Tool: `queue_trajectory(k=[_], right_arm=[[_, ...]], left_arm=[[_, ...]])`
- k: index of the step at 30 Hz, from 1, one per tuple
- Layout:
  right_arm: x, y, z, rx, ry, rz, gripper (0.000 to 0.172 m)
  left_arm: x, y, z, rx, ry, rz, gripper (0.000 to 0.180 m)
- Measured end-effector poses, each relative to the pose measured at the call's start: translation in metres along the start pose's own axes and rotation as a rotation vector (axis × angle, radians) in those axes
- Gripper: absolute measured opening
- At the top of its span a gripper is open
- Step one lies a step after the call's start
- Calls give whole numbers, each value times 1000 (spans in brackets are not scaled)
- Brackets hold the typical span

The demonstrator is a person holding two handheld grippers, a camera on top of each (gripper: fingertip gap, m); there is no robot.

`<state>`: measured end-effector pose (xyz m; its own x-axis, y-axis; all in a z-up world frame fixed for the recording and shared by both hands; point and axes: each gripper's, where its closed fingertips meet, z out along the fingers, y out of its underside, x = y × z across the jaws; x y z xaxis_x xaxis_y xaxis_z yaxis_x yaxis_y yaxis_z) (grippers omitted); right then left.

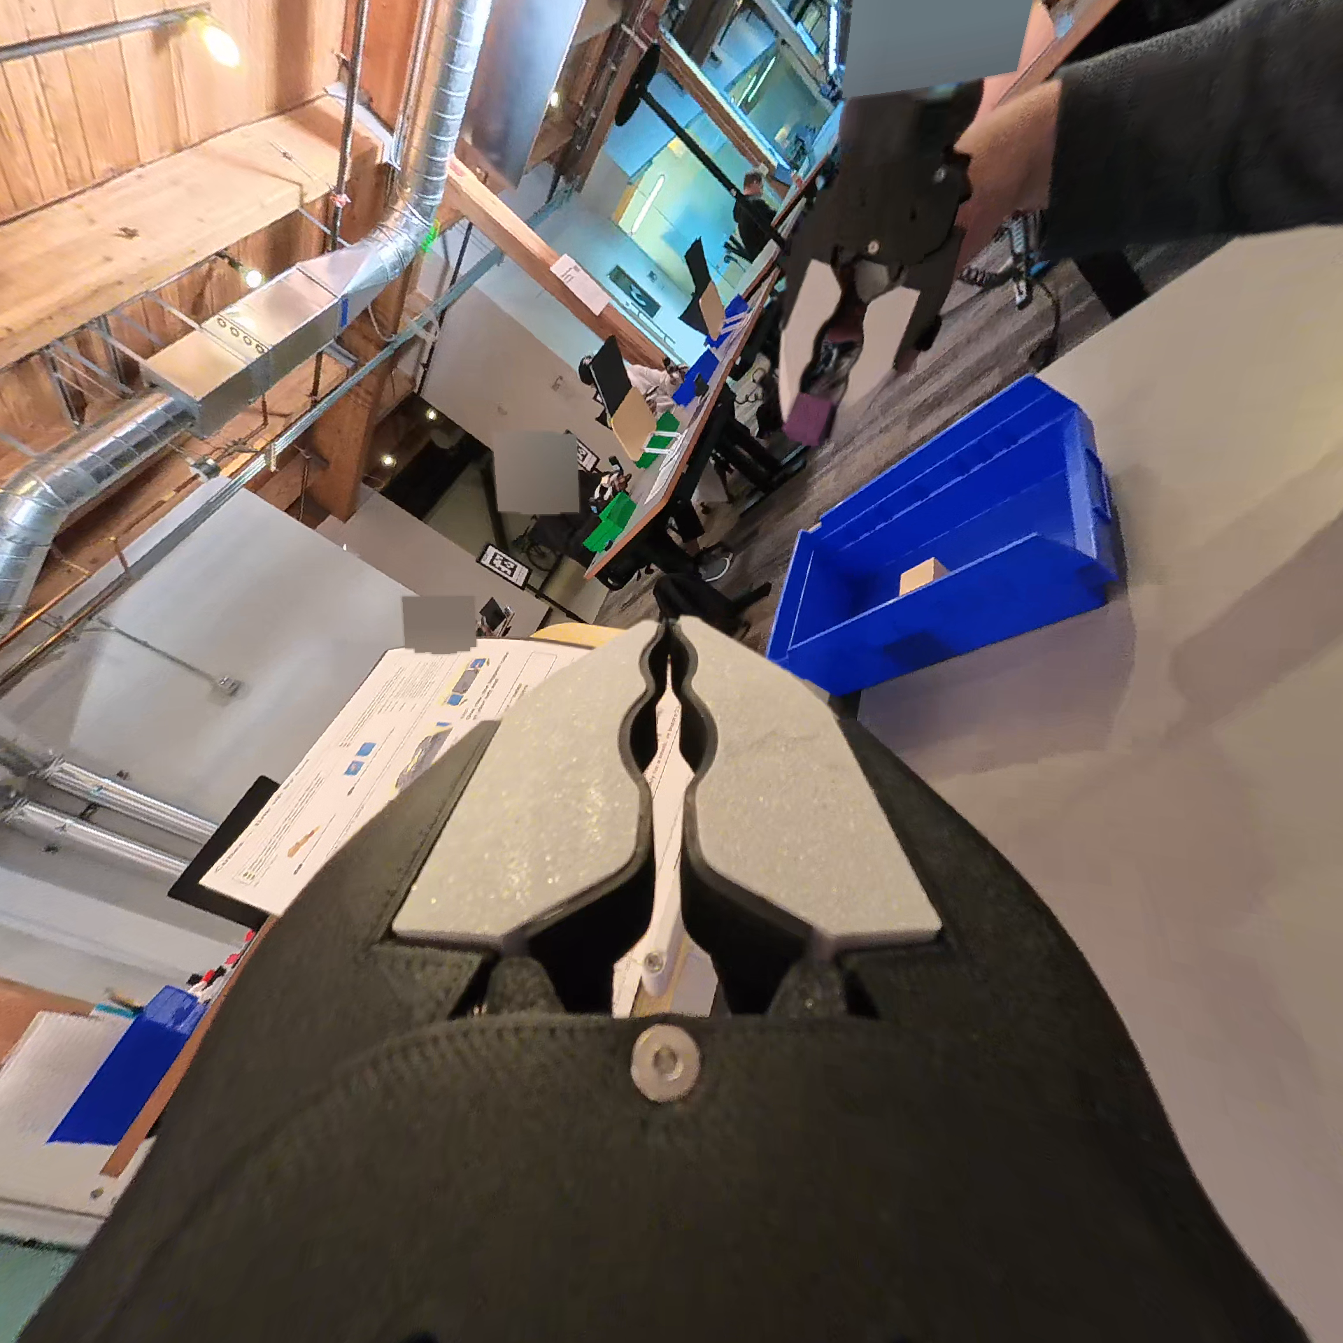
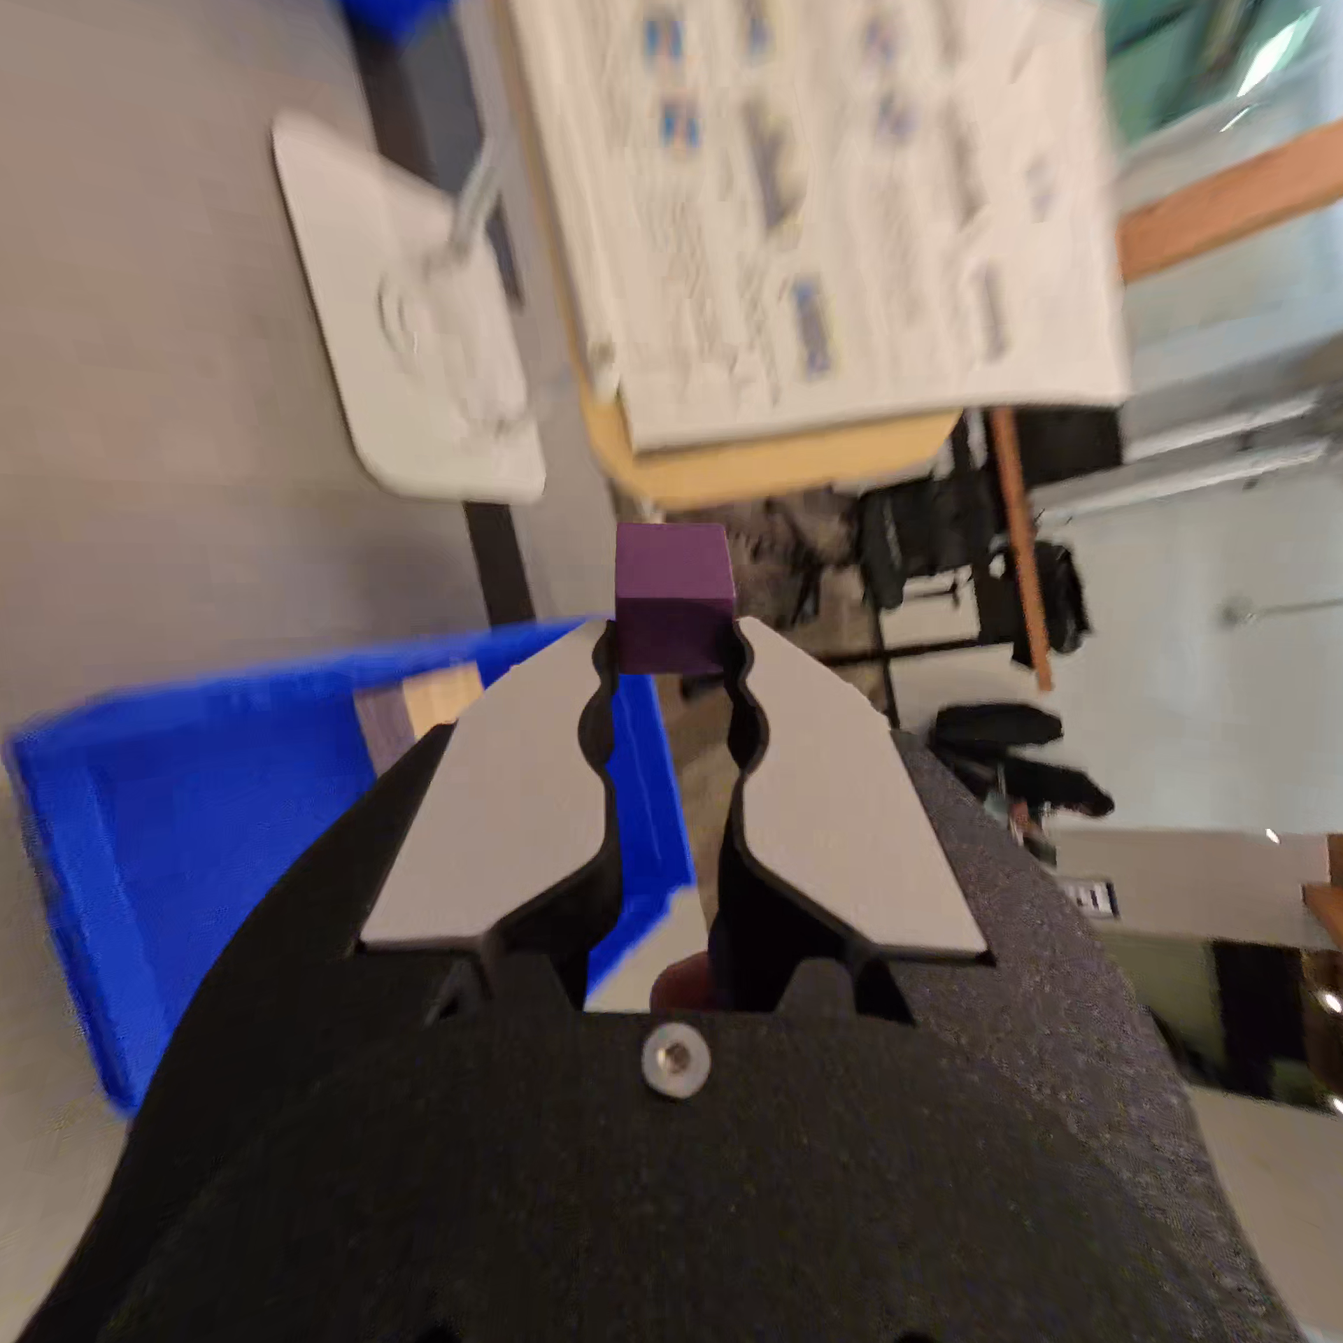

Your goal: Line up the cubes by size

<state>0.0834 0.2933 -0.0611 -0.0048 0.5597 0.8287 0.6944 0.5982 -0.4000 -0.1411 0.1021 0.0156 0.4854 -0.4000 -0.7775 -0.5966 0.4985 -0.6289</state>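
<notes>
Right gripper clamped on a purple cube, both fingertips pressed against its sides, held in the air above the far end of a blue bin. In that bin, 1 tan wooden cube, resting on its floor. Left gripper closed tight, tips meeting on nothing, raised beside the bin over the pale surface. Printed instruction sheet propped just beyond the surface's edge.
</notes>
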Motion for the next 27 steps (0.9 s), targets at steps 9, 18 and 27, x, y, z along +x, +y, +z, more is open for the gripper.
queue_trajectory(k=[9,18,27], right_arm=[[-65,153,38,-488,-456,-35,27],[-111,215,59,-694,-743,-82,27],[-129,233,74,-746,-862,-85,28]], left_arm=[[7,1,5,-37,19,35,0],[7,-3,5,-11,21,25,0],[9,2,8,-30,32,27,0]])
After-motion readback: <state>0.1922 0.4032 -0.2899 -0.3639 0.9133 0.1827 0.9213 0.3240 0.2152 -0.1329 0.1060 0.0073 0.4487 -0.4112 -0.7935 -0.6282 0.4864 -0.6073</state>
